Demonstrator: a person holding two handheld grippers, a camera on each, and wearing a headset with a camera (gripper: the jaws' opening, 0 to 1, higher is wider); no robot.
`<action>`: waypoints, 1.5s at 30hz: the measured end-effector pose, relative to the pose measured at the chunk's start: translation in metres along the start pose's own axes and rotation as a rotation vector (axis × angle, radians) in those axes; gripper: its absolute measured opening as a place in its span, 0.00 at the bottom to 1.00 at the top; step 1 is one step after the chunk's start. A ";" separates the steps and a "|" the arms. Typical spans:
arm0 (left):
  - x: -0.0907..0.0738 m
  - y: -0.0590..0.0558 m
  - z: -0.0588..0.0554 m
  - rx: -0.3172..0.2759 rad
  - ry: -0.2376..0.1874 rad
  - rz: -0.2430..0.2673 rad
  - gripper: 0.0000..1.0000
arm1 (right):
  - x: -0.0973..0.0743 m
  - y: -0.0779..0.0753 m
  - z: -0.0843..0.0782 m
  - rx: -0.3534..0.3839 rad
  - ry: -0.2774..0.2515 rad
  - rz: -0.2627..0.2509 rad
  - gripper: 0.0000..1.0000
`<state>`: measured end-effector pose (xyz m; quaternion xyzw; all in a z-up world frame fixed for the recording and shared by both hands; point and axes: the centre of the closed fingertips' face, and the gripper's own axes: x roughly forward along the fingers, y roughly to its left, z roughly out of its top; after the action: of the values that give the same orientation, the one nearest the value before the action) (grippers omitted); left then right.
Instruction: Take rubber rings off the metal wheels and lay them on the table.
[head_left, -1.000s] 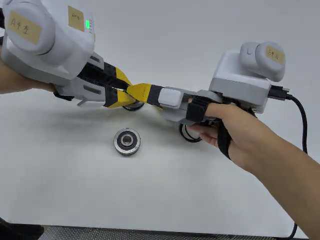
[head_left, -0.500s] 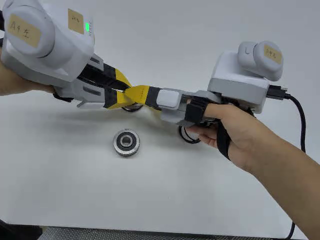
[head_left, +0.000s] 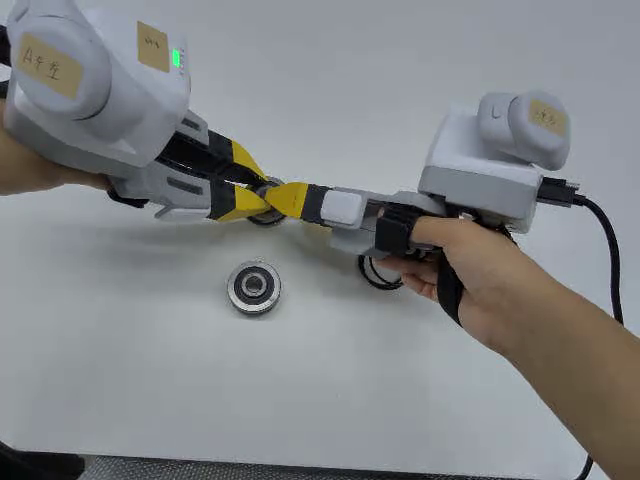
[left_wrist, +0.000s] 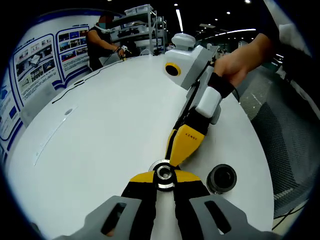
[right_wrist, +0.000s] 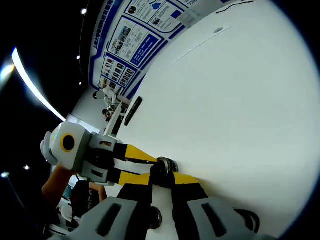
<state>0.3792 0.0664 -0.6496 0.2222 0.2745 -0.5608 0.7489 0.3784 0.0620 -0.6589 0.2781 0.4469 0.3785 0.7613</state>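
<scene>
Metal wheel (left_wrist: 163, 173) between left gripper (left_wrist: 163, 178) and right gripper (right_wrist: 164, 173), mid table (left_wrist: 110, 115)

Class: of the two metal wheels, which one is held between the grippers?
The far wheel, pinched by the left gripper and right gripper; the near wheel lies free.

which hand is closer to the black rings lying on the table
Right. The right hand sits right beside the black rings, its fingers partly over them; the left hand is far off, past the clamped wheel.
</scene>
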 end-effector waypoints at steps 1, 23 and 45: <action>0.000 0.000 0.000 0.000 0.000 0.000 0.12 | 0.000 -0.002 0.000 0.003 0.000 -0.005 0.12; 0.001 0.003 -0.003 -0.001 0.000 -0.004 0.12 | -0.002 -0.003 0.001 0.028 0.007 0.010 0.04; 0.001 0.003 -0.005 -0.002 0.008 0.003 0.12 | 0.000 0.000 0.005 -0.016 -0.015 -0.057 0.01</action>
<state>0.3817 0.0695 -0.6542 0.2241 0.2777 -0.5586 0.7487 0.3832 0.0615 -0.6571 0.2621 0.4458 0.3583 0.7773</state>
